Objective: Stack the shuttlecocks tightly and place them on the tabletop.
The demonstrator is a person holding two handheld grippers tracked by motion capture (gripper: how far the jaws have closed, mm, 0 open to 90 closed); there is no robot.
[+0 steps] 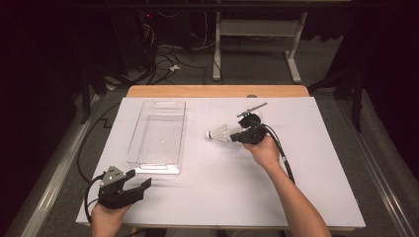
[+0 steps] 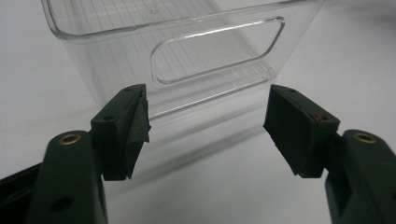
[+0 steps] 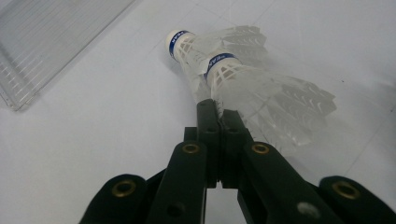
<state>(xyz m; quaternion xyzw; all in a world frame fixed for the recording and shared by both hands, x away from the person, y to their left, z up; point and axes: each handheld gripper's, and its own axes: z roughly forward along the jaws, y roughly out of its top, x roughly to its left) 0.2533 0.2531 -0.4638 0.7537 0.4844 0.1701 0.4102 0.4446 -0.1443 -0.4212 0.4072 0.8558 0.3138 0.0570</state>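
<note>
Pinching the feather skirt of two nested white shuttlecocks (image 3: 243,84) on the white counter (image 1: 222,192), the fully closed right tool (image 3: 219,109) seems ready to carry them to the clear plastic bin (image 1: 158,131), while the left tool (image 2: 205,130) waits wide open and empty nearby.

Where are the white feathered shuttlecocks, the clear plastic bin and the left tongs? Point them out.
white feathered shuttlecocks (image 3: 224,63): right gripper view, banded cork.
clear plastic bin (image 1: 159,133): high view, floor.
left tongs (image 1: 141,180): high view, between tips.
</note>
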